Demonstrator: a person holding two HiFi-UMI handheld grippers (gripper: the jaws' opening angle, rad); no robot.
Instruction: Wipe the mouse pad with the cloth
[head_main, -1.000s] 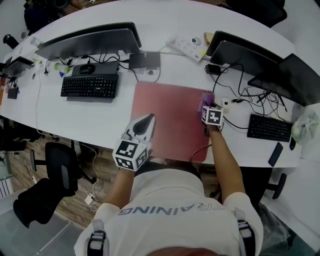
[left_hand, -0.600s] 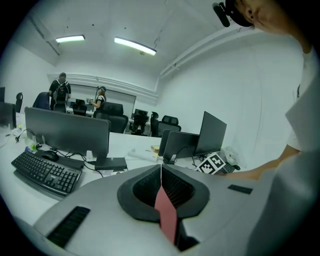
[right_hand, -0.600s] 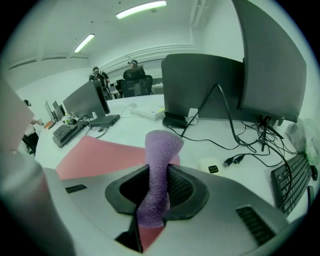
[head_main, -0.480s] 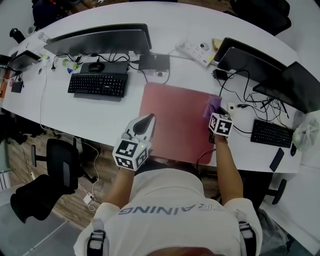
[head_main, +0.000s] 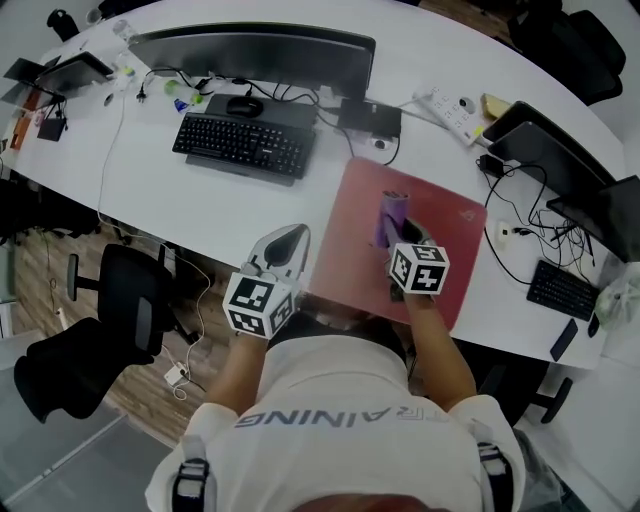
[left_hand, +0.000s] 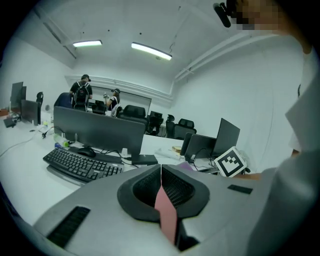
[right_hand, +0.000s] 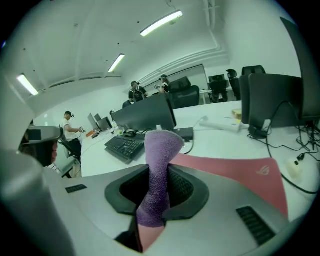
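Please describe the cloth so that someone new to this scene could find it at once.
On the white desk lies a large pink mouse pad. Over it the right gripper pinches the cloth, the only fuzzy purple thing there.

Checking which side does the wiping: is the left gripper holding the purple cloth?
No, the purple cloth is clamped in the right gripper, while the left gripper has its jaws closed on nothing.

Left gripper (left_hand: 161, 169) holding its jaws pressed together, pink mouse pad (left_hand: 166, 216) showing through the slit below them, black keyboard (left_hand: 81, 165) and dark monitor (left_hand: 99, 132) sitting on the white desk (left_hand: 22, 186), two people (left_hand: 81, 93) standing far behind.
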